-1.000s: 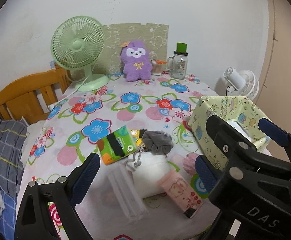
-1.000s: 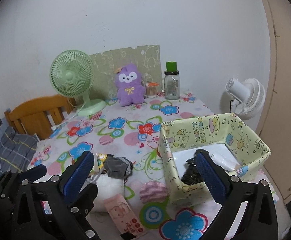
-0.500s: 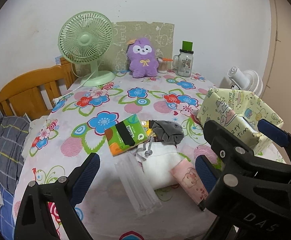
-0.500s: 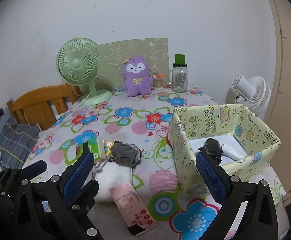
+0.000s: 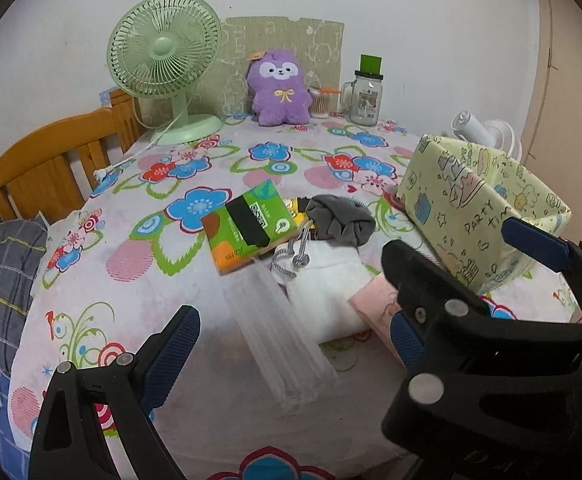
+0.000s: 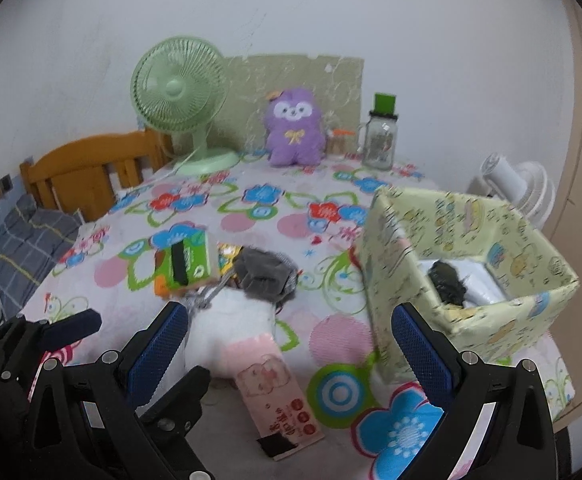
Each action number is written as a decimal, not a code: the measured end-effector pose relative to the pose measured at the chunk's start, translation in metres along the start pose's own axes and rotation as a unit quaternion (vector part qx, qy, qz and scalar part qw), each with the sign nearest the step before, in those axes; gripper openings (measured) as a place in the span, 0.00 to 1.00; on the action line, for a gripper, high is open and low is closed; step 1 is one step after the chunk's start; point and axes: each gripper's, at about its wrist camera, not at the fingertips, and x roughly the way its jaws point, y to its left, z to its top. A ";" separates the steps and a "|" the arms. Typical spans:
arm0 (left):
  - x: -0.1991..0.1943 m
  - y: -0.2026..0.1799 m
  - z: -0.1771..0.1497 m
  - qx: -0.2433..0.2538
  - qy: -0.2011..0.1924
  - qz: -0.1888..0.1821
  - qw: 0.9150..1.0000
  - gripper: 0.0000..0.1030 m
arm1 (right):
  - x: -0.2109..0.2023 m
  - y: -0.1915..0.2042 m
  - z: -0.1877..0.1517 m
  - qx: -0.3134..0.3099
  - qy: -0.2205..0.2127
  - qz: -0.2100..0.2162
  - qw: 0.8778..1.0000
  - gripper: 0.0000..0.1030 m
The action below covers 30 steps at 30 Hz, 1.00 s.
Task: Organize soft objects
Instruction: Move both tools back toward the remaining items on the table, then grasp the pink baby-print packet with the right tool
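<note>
A pile of soft items lies mid-table: a green tissue pack [image 5: 247, 228], a grey cloth [image 5: 339, 220], a white drawstring pouch [image 5: 327, 292], a clear plastic pack [image 5: 279, 336] and a pink tissue pack [image 5: 375, 304]. My left gripper [image 5: 287, 344] is open above the clear pack and holds nothing. My right gripper [image 6: 291, 344] is open and empty, low over the pouch [image 6: 231, 328] and the pink pack [image 6: 275, 396]. The yellow-green patterned box [image 6: 411, 280] stands to the right, with a dark item [image 6: 447, 284] and a white one [image 6: 479, 280] inside.
A purple plush [image 5: 279, 88], a green desk fan [image 5: 163, 52], a glass jar [image 5: 365, 96] and a small cotton-swab tub stand at the back by the wall. A wooden chair [image 5: 51, 164] is on the left, and a white fan [image 6: 519, 184] behind the box.
Both grippers have come lower and nearer to the pile. The right one has swung left, away from the box and over the pouch and pink pack. Both stay open.
</note>
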 end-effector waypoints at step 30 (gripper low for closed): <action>0.042 -0.012 -0.026 0.025 0.041 -0.002 0.999 0.94 | 0.054 0.005 -0.037 -0.014 0.125 0.072 0.989 0.51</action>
